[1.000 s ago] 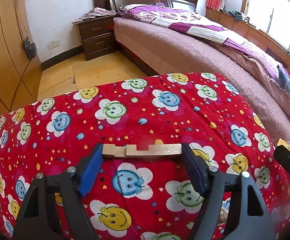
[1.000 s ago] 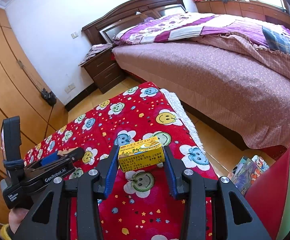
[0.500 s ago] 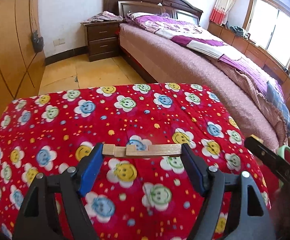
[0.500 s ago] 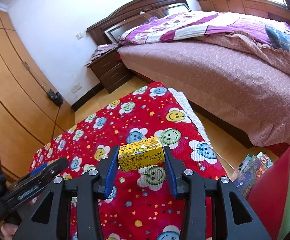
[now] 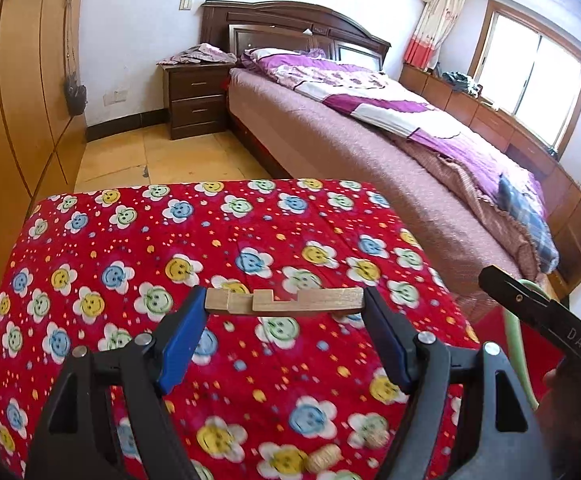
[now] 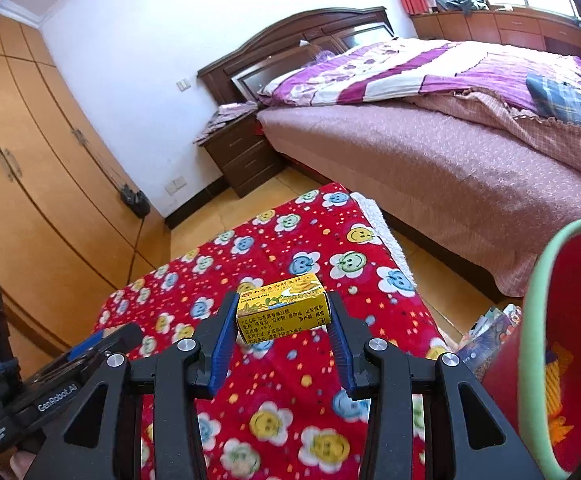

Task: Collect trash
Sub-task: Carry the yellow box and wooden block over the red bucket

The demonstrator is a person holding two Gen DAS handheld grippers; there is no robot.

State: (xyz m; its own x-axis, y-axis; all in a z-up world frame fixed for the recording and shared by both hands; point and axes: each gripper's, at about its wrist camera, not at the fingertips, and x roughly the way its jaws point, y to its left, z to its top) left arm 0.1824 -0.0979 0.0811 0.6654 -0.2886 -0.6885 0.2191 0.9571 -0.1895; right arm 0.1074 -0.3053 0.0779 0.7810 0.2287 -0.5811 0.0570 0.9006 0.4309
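- Left wrist view: our left gripper (image 5: 285,306) is clamped on a notched wooden piece (image 5: 284,301), which spans the gap crosswise, one end against each blue pad, its long axis running left to right in front of us. We hold it in the air above the table (image 5: 90,240) with the red smiley-flower cloth, not touching the cloth.
- In the same view the bin shows only as a green rim (image 5: 518,344) with a red side at the lower right, partly behind the right gripper's black body. So we judge that the drop point lies to our right and lower than the wooden piece. A small roll of twine (image 5: 322,457) lies on the cloth near the bottom edge, close under us; it may be trash yet to collect.
- Right wrist view: our right gripper (image 6: 282,316) is closed on a yellow green-bean-cake box (image 6: 281,311), held by its two short ends, long axis crosswise, lifted clear above the cloth.
- Here the red bin (image 6: 562,360) with its green rim opens at the right edge, just beside this gripper and below the box. We judge the right hand the nearer one, so it needs only a short move to the right before it lets go; the left must cross farther.
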